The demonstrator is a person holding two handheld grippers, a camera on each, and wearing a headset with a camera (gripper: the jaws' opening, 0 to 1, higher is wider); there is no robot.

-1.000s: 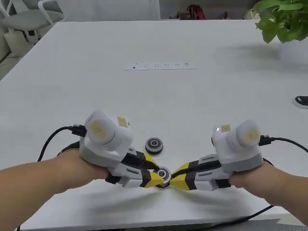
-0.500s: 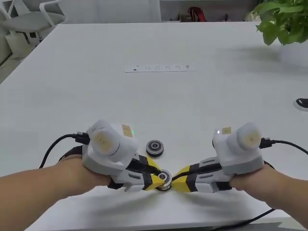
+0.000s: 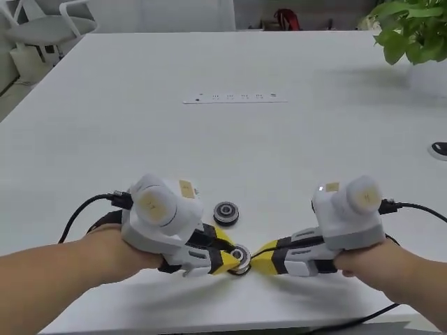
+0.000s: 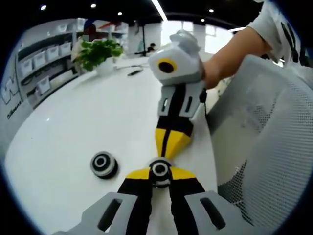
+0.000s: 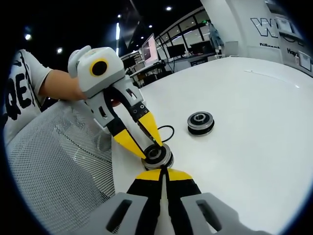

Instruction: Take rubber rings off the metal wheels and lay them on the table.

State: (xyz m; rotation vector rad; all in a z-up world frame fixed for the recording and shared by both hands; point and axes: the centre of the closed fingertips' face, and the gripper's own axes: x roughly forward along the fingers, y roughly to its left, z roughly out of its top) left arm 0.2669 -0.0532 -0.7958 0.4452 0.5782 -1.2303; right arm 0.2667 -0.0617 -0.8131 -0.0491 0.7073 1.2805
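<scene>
A small metal wheel (image 3: 239, 255) with a black rubber ring (image 5: 157, 155) sits near the table's front edge. My left gripper (image 4: 160, 172) is shut on this wheel, one yellow jaw on each side of it. My right gripper (image 5: 162, 172) comes at it from the opposite side, its tips shut and pinching the near edge of the ring. In the head view the left gripper (image 3: 230, 260) and right gripper (image 3: 255, 252) meet at the wheel. A second wheel (image 3: 225, 211) with its black ring lies free on the table just beyond; it is also the second wheel (image 4: 103, 164) (image 5: 201, 122) in both gripper views.
The white table (image 3: 223, 139) runs far back, with a flat white socket strip (image 3: 235, 97) at mid-table. A potted plant (image 3: 412, 31) stands at the back right and a black object (image 3: 438, 148) at the right edge. Cables trail from both grippers. A mesh chair (image 4: 264, 147) is behind the front edge.
The left gripper has shifted slightly right and lower over the wheel. Both grippers stay at the same wheel. The second wheel has not moved.
</scene>
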